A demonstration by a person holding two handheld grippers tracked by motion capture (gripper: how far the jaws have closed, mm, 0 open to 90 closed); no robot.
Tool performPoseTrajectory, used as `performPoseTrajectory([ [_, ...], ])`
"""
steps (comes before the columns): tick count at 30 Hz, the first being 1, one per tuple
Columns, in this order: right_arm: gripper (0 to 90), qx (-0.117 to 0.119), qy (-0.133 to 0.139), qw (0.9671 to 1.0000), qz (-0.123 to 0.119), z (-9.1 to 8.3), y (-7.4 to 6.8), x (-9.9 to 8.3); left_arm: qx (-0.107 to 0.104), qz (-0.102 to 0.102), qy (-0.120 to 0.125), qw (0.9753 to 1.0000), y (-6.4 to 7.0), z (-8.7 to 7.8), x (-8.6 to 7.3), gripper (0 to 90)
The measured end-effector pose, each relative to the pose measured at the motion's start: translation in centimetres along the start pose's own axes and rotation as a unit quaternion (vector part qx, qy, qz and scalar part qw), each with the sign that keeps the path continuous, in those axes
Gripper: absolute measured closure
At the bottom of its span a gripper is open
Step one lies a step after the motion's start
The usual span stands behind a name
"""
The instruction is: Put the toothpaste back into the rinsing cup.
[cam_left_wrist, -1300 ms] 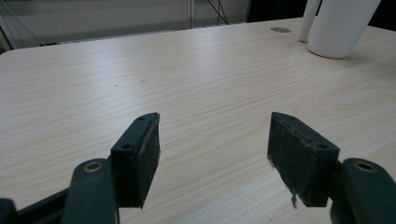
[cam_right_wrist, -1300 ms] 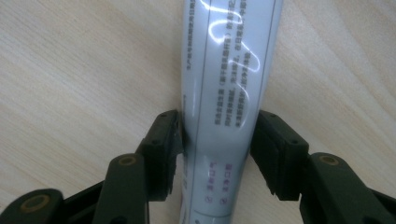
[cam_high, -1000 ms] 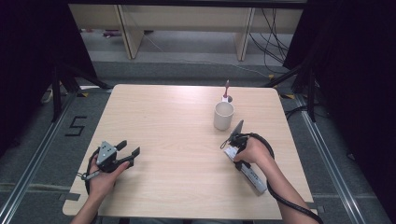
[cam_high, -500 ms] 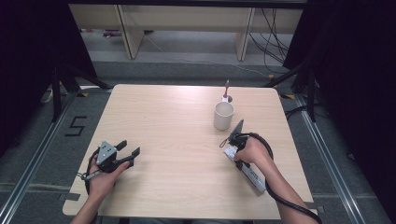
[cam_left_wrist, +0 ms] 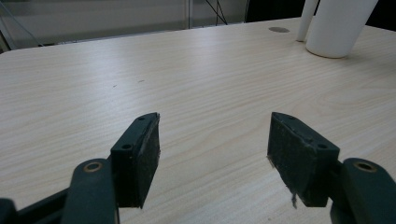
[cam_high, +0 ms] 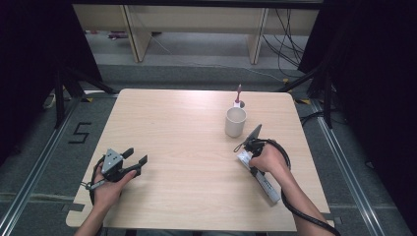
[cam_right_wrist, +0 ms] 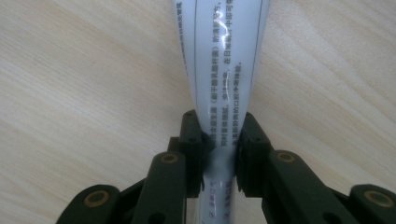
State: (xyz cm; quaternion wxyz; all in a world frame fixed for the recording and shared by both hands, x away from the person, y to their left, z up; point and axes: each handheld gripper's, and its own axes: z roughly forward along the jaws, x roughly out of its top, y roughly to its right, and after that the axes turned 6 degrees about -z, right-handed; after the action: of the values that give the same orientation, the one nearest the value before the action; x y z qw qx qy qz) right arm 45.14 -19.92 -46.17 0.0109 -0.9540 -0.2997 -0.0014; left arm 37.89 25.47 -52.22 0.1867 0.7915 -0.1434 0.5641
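Right gripper view looks down the 2 black jaws of the right gripper (cam_right_wrist: 219, 140), clamped on a white plastic tube with printed text (cam_right_wrist: 224, 70) lying on the light wooden table (cam_high: 196, 128). High view puts the tube (cam_high: 265, 184) near the table's right edge, below a white cup (cam_high: 235, 122). Left gripper (cam_left_wrist: 212, 149) rests spread wide, empty.

white printed tube (cam_right_wrist: 224, 70) (pinched), flat on table
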Motion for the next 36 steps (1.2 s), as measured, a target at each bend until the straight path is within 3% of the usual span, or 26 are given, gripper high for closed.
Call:
performPoseTrajectory([
  [4, 75.8, 0.007, 0.025, 0.9996, 0.012, -1.4, 0.0, -0.4, -0.002, 0.0, 0.003, 1.0, 0.0, 0.0, 0.0, 34.4],
  [7, 75.8, 0.006, 0.061, 0.9978, 0.025, -2.5, 0.1, -0.7, -0.001, 0.0, 0.002, 1.0, 0.0, 0.0, 0.0, 34.4],
  [9, 75.8, 0.0, 0.085, 0.9963, 0.013, -3.0, 0.3, -0.9, 0.0, 0.001, 0.0, 1.0, 0.0, 0.0, 0.0, 34.4],
  [10, 75.8, 0.009, 0.087, 0.9958, 0.028, -3.3, 0.2, -1.0, -0.001, 0.001, 0.001, 1.0, 0.0, 0.0, 0.0, 34.4],
  [15, 75.8, 0.002, 0.117, 0.9924, 0.036, -4.1, 0.4, -1.4, -0.003, 0.0, 0.004, 1.0, 0.0, 0.1, 0.0, 34.4],
  [16, 75.8, 0.001, 0.121, 0.9923, 0.025, -4.3, 0.7, -1.4, -0.003, 0.0, 0.004, 1.0, 0.0, 0.1, 0.0, 34.4],
  [18, 75.7, 0.004, 0.13, 0.9906, 0.043, -4.5, 0.6, -1.5, -0.001, 0.001, 0.0, 1.0, 0.0, 0.0, 0.0, 34.4],
  [22, 75.7, 0.002, 0.149, 0.9874, 0.055, -4.9, 0.7, -1.7, -0.001, 0.002, 0.0, 1.0, 0.0, 0.0, 0.0, 34.4],
  [23, 75.7, 0.003, 0.159, 0.9859, 0.052, -5.0, 0.7, -1.8, -0.001, 0.002, 0.0, 1.0, 0.0, 0.0, 0.0, 34.4],
  [28, 75.7, 0.006, 0.198, 0.9768, 0.082, -5.6, 0.7, -2.1, -0.001, 0.001, 0.0, 1.0, 0.0, 0.0, 0.0, 34.4],
  [31, 75.6, 0.01, 0.23, 0.9695, 0.084, -5.8, 0.9, -2.4, -0.001, 0.001, 0.0, 1.0, 0.0, 0.0, 0.0, 34.4],
  [32, 75.6, 0.019, 0.229, 0.9682, 0.099, -6.0, 0.7, -2.4, -0.001, 0.001, 0.0, 1.0, 0.0, 0.0, 0.0, 34.4],
  [33, 75.6, 0.016, 0.242, 0.9661, 0.089, -6.1, 0.9, -2.5, -0.001, 0.001, 0.0, 1.0, 0.0, 0.0, 0.0, 34.4],
  [34, 75.6, 0.007, 0.265, 0.9625, 0.059, -6.0, 1.4, -2.7, -0.001, 0.001, 0.0, 1.0, 0.0, 0.0, 0.0, 34.4],
  [35, 75.6, 0.005, 0.279, 0.9583, 0.063, -6.1, 1.5, -2.8, -0.001, 0.001, 0.0, 1.0, 0.0, 0.0, 0.0, 34.4],
  [36, 75.6, 0.005, 0.279, 0.9583, 0.063, -6.1, 1.5, -2.8, -0.001, 0.001, 0.0, 1.0, 0.0, 0.0, 0.0, 34.4],
])
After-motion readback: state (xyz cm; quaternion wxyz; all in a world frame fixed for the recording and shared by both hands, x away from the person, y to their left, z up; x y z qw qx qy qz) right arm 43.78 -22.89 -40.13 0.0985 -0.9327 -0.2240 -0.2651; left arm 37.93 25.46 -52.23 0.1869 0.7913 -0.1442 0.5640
